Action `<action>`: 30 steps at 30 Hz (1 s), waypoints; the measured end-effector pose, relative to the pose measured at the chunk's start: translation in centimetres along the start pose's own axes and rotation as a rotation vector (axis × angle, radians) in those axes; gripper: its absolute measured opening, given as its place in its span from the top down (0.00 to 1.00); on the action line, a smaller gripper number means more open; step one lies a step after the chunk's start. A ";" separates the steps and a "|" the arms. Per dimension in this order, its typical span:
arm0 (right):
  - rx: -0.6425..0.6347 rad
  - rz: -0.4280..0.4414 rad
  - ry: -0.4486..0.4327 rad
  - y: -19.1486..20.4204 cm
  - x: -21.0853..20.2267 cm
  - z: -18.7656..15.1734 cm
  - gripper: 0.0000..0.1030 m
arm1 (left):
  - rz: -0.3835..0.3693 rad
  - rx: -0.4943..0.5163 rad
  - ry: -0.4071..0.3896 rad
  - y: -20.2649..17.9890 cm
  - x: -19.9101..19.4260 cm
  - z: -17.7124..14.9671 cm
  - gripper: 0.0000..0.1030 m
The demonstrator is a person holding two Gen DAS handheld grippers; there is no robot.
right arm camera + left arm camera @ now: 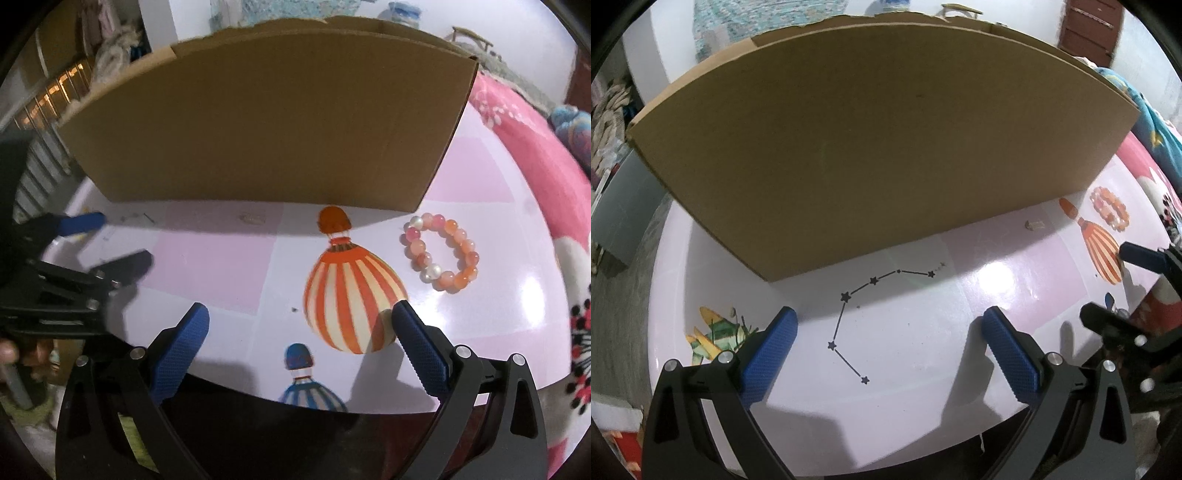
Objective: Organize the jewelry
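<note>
So both my grippers sit low over the glossy white-and-pink table (207, 266), neither gripping anything. My left gripper (890, 325) has its blue pads (774, 350) spread wide, nothing between them, just bare tabletop with the printed star constellation (849, 317) under the gap. My right gripper (301, 321) is also spread wide and empty, blue pads (419, 347) apart over the printed orange-striped hot-air balloon (351, 295); its right pad overlaps the balloon's lower right edge in view.

The beaded bracelet (441, 253), pink and orange beads with a couple of white pearl-like ones, lies flat on the table, right of the balloon print, ahead of and to the right of my right gripper, not touching it. It's near the front right corner of the cardboard box (266, 122). From the left wrist view the same bracelet (1108, 208) shows far right, well apart from the left gripper.

The box stands upright across the back of the table, open top, its brown front wall facing both cameras; can't see inside. A small pale object (1034, 224) lies near the box's base in the left view, too small to identify. A smaller blue balloon print (306, 384) sits at the table's near edge. A pink patterned blanket (535, 147) lies off to the right.
</note>
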State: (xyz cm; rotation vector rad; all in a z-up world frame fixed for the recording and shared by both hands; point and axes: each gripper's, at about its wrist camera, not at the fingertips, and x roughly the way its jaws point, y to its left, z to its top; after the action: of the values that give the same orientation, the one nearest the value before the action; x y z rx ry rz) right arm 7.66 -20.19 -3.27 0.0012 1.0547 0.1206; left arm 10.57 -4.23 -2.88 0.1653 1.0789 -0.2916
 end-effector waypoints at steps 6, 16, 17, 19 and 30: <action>-0.041 -0.004 -0.072 -0.1 -1.8 -1.0 0.08 | -0.048 -0.002 -0.040 -0.3 -0.5 -0.1 0.05; 0.069 0.031 -0.149 -4.7 -4.5 -3.1 0.08 | -0.296 0.030 -0.189 -4.3 -2.1 1.8 0.29; 0.077 0.028 -0.155 -5.0 -4.6 -3.1 0.08 | -0.314 0.024 -0.185 -4.8 -1.8 2.1 0.35; 0.088 0.021 -0.170 -5.4 -4.9 -3.2 0.09 | -0.329 0.009 -0.178 -5.6 -1.4 2.7 0.45; 0.111 0.016 -0.195 -5.0 -4.8 -3.1 0.09 | -0.244 -0.036 -0.151 -7.9 1.1 3.2 0.71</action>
State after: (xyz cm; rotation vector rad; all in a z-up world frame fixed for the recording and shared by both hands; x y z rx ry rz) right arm 3.13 -25.77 -0.89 0.1199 0.8660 0.0745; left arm 11.20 -12.80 -2.28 -0.0215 0.9539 -0.4955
